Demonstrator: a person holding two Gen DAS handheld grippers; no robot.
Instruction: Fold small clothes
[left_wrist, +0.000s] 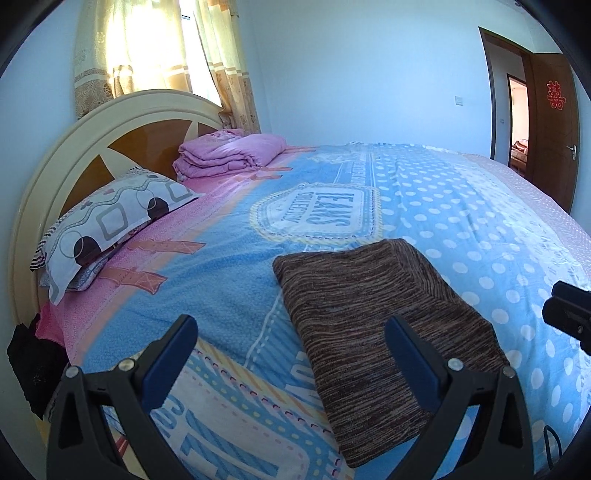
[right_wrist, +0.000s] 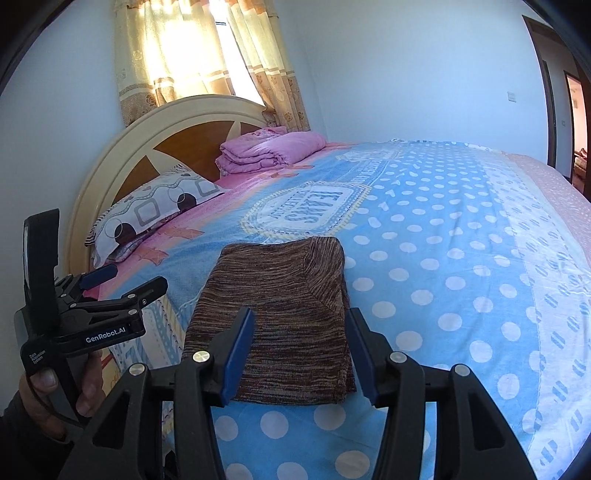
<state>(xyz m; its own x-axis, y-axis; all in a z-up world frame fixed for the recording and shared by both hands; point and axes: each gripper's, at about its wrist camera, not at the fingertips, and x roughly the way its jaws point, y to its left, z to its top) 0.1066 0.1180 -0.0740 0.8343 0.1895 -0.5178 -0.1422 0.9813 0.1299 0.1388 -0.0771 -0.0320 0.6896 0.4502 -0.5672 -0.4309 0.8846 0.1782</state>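
Bedroom with a big bed under a blue polka-dot cover, a brown knit garment folded flat on it and both grippers raised clear of it.

Behind the bed, a round cream-and-wood headboard stands at ten o'clock in the left wrist view, yellow curtains at eleven and a brown door at two. A folded pink quilt and a patterned pillow lie near the headboard. The brown knit garment sits just right of centre as a neat rectangle, well apart from the pillow. The left gripper has its blue-padded jaws spread wide and empty, held above the cover at six o'clock. The right gripper stands about half open with nothing between its pads, the garment's near edge lying below them. A hand grips the left tool's handle at eight o'clock in the right wrist view.
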